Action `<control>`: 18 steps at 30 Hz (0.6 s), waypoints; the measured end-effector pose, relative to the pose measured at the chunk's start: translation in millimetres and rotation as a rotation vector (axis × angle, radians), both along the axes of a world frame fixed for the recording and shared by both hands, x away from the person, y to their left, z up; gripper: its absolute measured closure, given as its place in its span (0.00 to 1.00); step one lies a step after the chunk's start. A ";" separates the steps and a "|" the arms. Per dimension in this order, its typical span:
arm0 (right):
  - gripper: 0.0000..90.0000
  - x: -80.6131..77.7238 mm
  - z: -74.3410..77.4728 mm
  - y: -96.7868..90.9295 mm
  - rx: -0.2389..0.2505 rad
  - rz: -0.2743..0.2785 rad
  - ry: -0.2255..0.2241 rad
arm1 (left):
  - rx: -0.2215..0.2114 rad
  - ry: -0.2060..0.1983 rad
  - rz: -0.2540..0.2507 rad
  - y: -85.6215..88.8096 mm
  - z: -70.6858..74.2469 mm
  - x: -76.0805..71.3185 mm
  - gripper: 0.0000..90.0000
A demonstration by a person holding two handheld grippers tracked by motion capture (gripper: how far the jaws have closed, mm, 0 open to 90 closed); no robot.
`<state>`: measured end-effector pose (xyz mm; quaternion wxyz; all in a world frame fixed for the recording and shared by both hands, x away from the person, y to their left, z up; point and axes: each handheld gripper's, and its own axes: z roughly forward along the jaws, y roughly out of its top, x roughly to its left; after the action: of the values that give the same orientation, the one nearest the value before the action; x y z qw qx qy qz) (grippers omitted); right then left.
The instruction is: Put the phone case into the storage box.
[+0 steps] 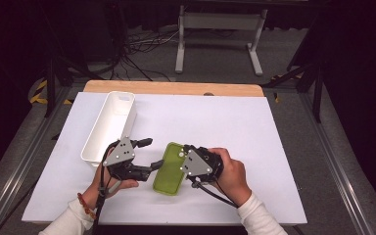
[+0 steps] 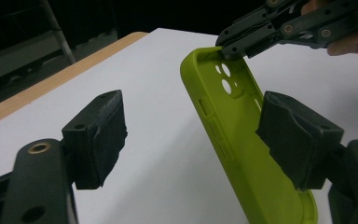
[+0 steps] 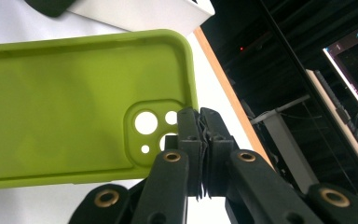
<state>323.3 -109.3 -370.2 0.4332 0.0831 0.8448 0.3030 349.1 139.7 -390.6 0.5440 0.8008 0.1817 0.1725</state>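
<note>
Slipping is the main worry, judged from the high view: the green phone case (image 1: 168, 169) sits near the middle of the white table (image 1: 254, 127), tipped up on one long edge between the two hands, and the right gripper (image 1: 190, 157) has it only by a thin strip of rim at the camera-hole end, so a small twist could let it drop flat. A white bin (image 1: 108, 128) lies to the far left, well apart from the case. From the left gripper view, the left gripper (image 2: 205, 140) stands wide open with nothing in it; its right pad (image 2: 293, 137) is just beside or touching the case's (image 2: 242, 158) open face while the left pad (image 2: 98, 135) is well clear, so closing now could push the case sideways against the other grip rather than clamp it. From the right gripper view, the right gripper (image 3: 200, 123) has its jaws pressed nearly together on the case wall (image 3: 189, 79) beside the camera cutout (image 3: 154, 129), a narrow bite near the corner, which I judge weak against any pull from the left
</note>
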 end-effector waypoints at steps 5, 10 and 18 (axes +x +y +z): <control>0.98 -3.5 -1.2 4.1 -0.024 0.010 -0.023 | 0.011 0.023 -0.003 -5.4 -1.2 5.3 0.33; 0.98 -5.7 -2.9 6.4 -0.039 0.025 -0.067 | 0.010 0.042 -0.007 -6.9 -0.8 11.7 0.43; 0.98 -11.6 -1.4 7.7 -0.050 0.032 -0.139 | -0.014 0.073 -0.013 -9.4 1.8 16.3 0.55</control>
<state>311.6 -101.6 -371.6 0.4879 0.0374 0.8211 0.2937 365.4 130.3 -388.8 0.5437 0.8039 0.1972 0.1384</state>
